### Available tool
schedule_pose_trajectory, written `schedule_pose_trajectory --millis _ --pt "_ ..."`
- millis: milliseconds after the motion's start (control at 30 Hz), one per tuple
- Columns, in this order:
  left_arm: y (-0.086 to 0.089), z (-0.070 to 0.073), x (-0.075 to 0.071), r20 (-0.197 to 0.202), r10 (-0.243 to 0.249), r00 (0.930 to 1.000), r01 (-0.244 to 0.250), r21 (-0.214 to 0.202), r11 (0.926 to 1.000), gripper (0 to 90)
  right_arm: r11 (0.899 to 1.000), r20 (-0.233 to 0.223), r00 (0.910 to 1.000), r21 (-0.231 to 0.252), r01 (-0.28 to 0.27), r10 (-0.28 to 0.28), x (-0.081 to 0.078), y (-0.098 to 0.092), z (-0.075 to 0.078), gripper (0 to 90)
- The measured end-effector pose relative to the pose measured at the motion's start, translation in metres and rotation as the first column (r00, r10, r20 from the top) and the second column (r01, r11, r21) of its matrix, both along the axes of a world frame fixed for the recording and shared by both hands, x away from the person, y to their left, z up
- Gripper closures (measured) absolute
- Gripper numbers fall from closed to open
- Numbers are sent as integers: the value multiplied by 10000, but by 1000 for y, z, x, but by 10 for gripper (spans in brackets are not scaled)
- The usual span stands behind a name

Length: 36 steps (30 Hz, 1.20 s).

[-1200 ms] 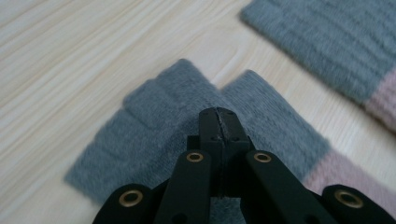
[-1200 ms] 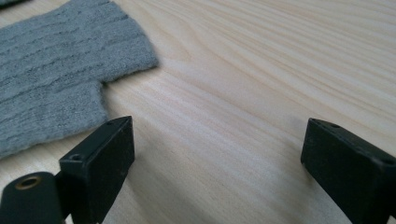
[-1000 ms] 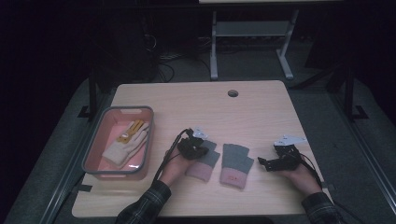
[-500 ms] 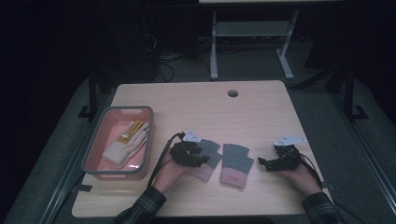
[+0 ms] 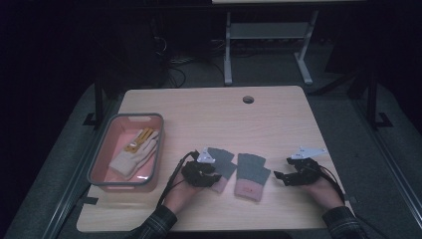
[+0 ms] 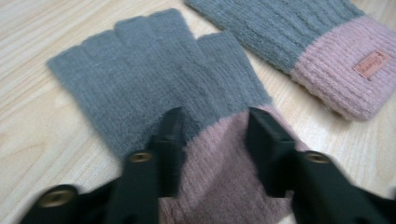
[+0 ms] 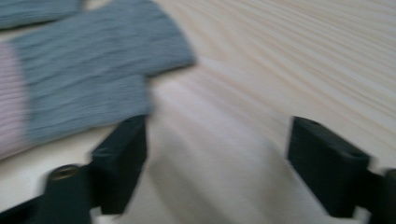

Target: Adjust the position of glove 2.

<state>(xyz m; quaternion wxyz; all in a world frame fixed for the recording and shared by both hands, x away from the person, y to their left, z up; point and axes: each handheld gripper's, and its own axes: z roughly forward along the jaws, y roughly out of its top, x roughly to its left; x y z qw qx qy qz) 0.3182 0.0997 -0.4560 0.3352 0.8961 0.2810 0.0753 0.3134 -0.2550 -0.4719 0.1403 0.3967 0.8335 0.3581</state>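
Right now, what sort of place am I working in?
Probably a lab or recording workstation: a light wood table with a cable hole, a pink bin, and dark surrounds with floor cables.

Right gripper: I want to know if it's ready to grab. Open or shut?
Open. The right gripper has its jaws standing wide apart over bare table, having just been closing.

The left gripper (image 5: 215, 172) is held low at the near table edge, forearm entering from below, its jaws partly parted after just closing somewhat, knit fabric lying between them. The right gripper (image 5: 278, 176) is held low at the right, pointed leftward, its jaws spread wide though just narrowing, nothing between them.
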Motion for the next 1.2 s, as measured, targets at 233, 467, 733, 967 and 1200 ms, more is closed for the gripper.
schedule_pose_trajectory --millis 233,467,733,967,1200 --pt "2 7 4 130 -379 9992 377 142 9992 805 9738 -1120 9674 326 -2251 2273 -29 22 6 833" --pt "15 21 8 -29 -117 9999 114 -964 9953 806 9493 -1361 9396 617 -3082 3140 -32 37 5 900" --pt "23 27 11 -79 22 10000 -34 -1506 9886 805 9345 -1280 9262 799 -3468 3547 -29 53 5 900" --pt "26 30 13 -91 54 9999 -69 -1691 9856 804 9200 -1241 9123 907 -3813 3904 -21 80 4 900" --pt "28 33 15 -20 -42 10000 38 -1812 9834 804 9192 -952 9148 758 -3864 3924 -15 89 6 816"
